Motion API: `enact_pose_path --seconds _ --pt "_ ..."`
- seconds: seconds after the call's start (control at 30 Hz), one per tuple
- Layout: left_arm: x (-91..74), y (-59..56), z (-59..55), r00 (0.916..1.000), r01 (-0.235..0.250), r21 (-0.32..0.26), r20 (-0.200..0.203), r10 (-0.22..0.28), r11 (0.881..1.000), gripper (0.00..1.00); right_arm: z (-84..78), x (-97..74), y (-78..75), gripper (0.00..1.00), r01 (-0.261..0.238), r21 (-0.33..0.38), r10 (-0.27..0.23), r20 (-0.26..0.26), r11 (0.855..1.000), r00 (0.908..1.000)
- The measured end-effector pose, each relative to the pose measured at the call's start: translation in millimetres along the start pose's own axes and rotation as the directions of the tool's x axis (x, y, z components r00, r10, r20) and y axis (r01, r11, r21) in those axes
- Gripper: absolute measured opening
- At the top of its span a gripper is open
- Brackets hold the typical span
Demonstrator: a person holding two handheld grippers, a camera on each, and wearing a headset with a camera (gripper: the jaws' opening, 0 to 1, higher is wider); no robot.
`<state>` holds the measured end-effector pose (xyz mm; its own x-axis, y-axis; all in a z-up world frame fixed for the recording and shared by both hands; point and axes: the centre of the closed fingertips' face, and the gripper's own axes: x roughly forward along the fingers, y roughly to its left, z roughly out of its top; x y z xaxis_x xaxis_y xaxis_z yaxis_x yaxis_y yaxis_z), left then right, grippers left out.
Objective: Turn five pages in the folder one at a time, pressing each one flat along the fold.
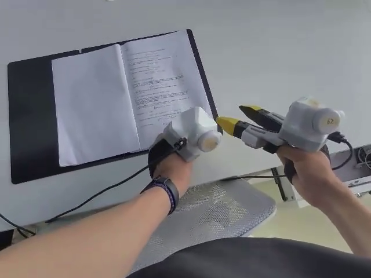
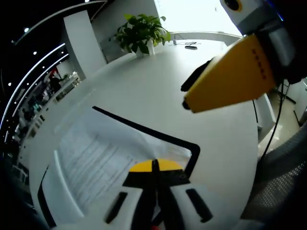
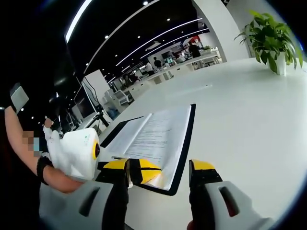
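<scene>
A black folder (image 1: 26,121) lies open on the white table, a blank page (image 1: 90,104) on its left and a printed page (image 1: 159,81) on its right. My left gripper (image 1: 174,128) sits at the printed page's near right corner. In the left gripper view its yellow tips (image 2: 154,165) are pressed together there, and the page (image 2: 96,153) looks slightly raised and blurred. My right gripper (image 1: 230,114) hovers just right of the folder's edge, pointing left, open and holding nothing. Its wide-apart jaws (image 3: 160,167) frame the folder (image 3: 184,143) and the left gripper (image 3: 76,153).
A potted plant (image 3: 268,38) stands at the far side of the table (image 1: 278,46). A mesh chair seat (image 1: 220,211) is below the table's near edge. A cable (image 1: 98,194) trails from the left gripper. Office desks and people show in the distance.
</scene>
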<state>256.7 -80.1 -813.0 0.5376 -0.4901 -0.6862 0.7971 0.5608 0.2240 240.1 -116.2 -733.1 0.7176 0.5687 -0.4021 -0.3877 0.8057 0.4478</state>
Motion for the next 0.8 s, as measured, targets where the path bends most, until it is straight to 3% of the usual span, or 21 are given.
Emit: enact_pose_path --seconds 0.03,0.1,0.23,0.3,0.37,0.4,0.43,0.57,0.63,0.67,0.7,0.8 --pt "1.0 -3.9 2.6 0.9994 0.031 -0.013 0.016 -0.031 0.999 0.00 0.5 4.1 -0.1 0.48 -0.009 -0.002 0.009 -0.005 1.000 1.0000" --pt "-0.5 -4.7 2.9 0.9993 0.032 0.015 0.018 -0.032 0.999 0.00 -0.9 15.5 -3.0 0.46 -0.030 -0.007 0.030 -0.024 1.000 0.9993" --pt "-0.2 -3.6 2.9 0.9985 0.047 0.010 0.027 -0.048 0.999 0.00 -3.5 35.0 -9.8 0.46 -0.068 0.025 0.070 -0.051 0.997 0.9963" --pt "-1.0 -2.6 3.8 0.9974 0.061 -0.042 0.039 -0.060 0.997 0.00 -5.5 41.5 -10.1 0.45 -0.089 0.051 0.092 -0.067 0.995 0.9935" --pt "-1.3 -1.2 5.2 0.9964 0.074 -0.021 0.043 -0.073 0.997 0.00 -9.0 44.4 -8.8 0.44 -0.104 0.040 0.108 -0.091 0.994 0.9900" --pt "-0.8 -1.5 7.2 0.9944 0.094 -0.097 0.057 -0.089 0.991 0.00 -9.4 44.7 -9.2 0.45 -0.102 0.041 0.105 -0.094 0.994 0.9900" --pt "-1.0 -1.0 6.7 0.9912 0.118 -0.133 0.076 -0.108 0.984 0.00 -9.7 44.0 -10.8 0.45 -0.098 0.042 0.102 -0.093 0.994 0.9905" --pt "-3.3 -2.5 6.7 0.9906 0.125 -0.072 0.065 -0.120 0.990 0.00 -9.6 40.4 -10.4 0.44 -0.104 0.055 0.108 -0.084 0.993 0.9906" --pt "-3.5 -2.7 6.9 0.9910 0.121 -0.091 0.068 -0.115 0.988 0.03 -10.3 40.2 -9.8 0.43 -0.112 0.052 0.116 -0.087 0.992 0.9894" --pt "-2.9 -5.9 9.1 0.9885 0.139 -0.155 0.081 -0.128 0.978 0.07 -10.7 40.6 -10.3 0.43 -0.113 0.051 0.117 -0.090 0.992 0.9891" --pt "-2.9 -6.2 8.3 0.9893 0.135 -0.166 0.076 -0.124 0.977 0.12 -10.5 41.5 -10.1 0.42 -0.119 0.055 0.124 -0.090 0.991 0.9881" --pt "-0.4 -6.7 6.5 0.9888 0.137 -0.138 0.078 -0.127 0.981 0.13 -13.6 47.1 -6.2 0.40 -0.147 0.067 0.154 -0.109 0.987 0.9821"
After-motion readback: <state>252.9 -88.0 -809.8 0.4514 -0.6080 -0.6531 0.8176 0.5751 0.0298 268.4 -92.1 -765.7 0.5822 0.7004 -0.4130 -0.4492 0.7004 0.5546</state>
